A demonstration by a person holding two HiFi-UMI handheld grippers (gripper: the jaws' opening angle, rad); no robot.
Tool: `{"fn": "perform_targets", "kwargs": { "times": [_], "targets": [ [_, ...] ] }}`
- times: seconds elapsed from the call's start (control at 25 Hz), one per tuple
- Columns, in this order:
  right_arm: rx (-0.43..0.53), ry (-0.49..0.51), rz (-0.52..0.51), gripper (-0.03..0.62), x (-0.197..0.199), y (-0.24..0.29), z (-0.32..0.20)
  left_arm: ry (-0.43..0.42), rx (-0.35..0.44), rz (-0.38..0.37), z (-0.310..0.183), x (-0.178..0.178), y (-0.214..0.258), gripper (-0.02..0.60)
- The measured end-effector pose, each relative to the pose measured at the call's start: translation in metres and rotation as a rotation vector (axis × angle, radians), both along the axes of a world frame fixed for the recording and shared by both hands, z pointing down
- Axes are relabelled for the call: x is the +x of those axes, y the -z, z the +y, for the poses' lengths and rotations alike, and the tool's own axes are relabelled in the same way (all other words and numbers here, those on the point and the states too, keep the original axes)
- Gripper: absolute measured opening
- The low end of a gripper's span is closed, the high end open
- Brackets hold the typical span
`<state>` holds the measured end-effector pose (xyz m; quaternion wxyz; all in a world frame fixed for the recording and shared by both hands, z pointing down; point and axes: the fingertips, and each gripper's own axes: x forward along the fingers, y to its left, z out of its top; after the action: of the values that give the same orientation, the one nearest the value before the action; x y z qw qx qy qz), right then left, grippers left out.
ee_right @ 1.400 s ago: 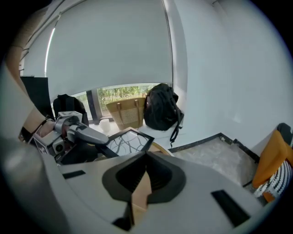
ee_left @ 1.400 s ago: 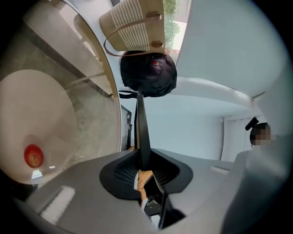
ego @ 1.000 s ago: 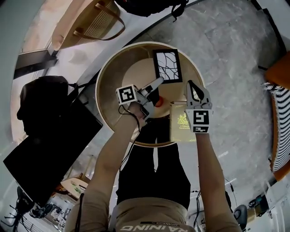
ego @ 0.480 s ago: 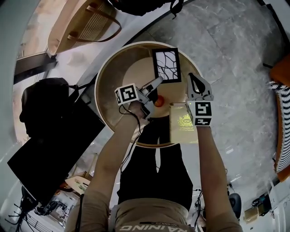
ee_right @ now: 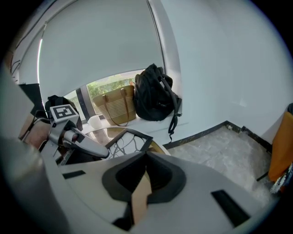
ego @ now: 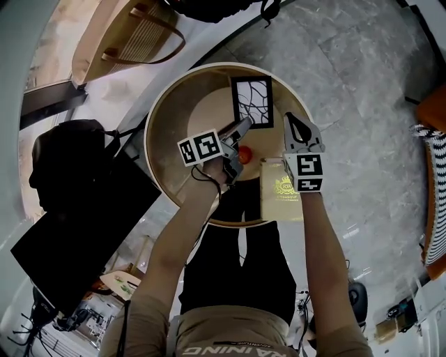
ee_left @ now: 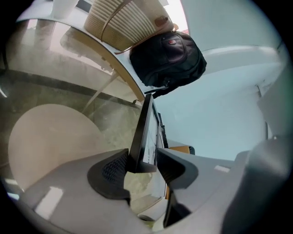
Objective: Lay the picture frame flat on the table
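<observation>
Two grippers are over the round table (ego: 182, 104), so near to far. Closest to me, a gold booklet (ego: 282, 199) lies by the near-right rim. The right gripper (ee_right: 145, 156) hangs above its far end, jaws narrow, all but together, w/ a thin tan strip showing in the slit. Can't tell if that's sth pinched or just the surface below.

Next out, a small orange thing (ego: 244, 155) sits just beside the left gripper (ee_left: 143, 167), between the two tools. The left gripper's jaws are opening, w/ the near edge of the picture frame (ego: 252, 102) between the pads.

The frame is on the far-right part of the tabletop, glass side up, approx flat as I judge it. No view tells me if the near edge is fully down.

Progress: lay-down looks nearly done and the release is underway. Left to do: get the jaws clear of the edge w/o dragging it, then check it rests flat.

Room: the frame's far edge sits close to the far rim, so there's little margin that way. Bare tabletop opens to its left and back toward me, which is the safer exit, minding the orange thing.

Beyond the rim are a woven bag (ego: 132, 31), a black backpack (ego: 223, 8) and stone floor (ego: 348, 70).
</observation>
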<state>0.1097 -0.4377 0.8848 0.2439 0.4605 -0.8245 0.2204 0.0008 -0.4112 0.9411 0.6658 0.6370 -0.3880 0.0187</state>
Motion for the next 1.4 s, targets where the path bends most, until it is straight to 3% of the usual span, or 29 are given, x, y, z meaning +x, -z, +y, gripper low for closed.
{"fn": "perform_targets", "kwargs": {
  "times": [0.08, 0.28, 0.52, 0.76, 0.92, 1.24, 1.4],
  "targets": [
    [0.0, 0.004, 0.0, 0.006, -0.001, 0.0, 0.001, -0.024, 0.034, -0.066, -0.001, 0.0, 0.003, 0.198],
    [-0.003, 0.018, -0.005, 0.006, -0.006, 0.0, 0.005, -0.154, 0.169, -0.372, -0.004, -0.012, 0.009, 0.216],
    [0.002, 0.044, -0.015, 0.006, -0.014, 0.004, 0.009, -0.3, 0.217, -0.569, -0.002, -0.014, 0.007, 0.235],
    [0.017, 0.04, -0.011, 0.006, -0.011, 0.015, 0.012, -0.281, 0.274, -0.566, -0.005, -0.013, 0.024, 0.236],
    [0.025, 0.045, -0.007, 0.006, -0.011, 0.033, 0.018, -0.297, 0.364, -0.601, -0.006, -0.011, 0.054, 0.235],
    [0.081, 0.01, -0.056, 0.006, -0.027, 0.142, 0.028, -0.442, 0.642, -0.608, 0.007, -0.001, 0.175, 0.225],
    [0.116, 0.026, -0.061, 0.006, -0.037, 0.213, 0.048, -0.439, 0.739, -0.59, 0.026, -0.003, 0.246, 0.16]
  ]
}}
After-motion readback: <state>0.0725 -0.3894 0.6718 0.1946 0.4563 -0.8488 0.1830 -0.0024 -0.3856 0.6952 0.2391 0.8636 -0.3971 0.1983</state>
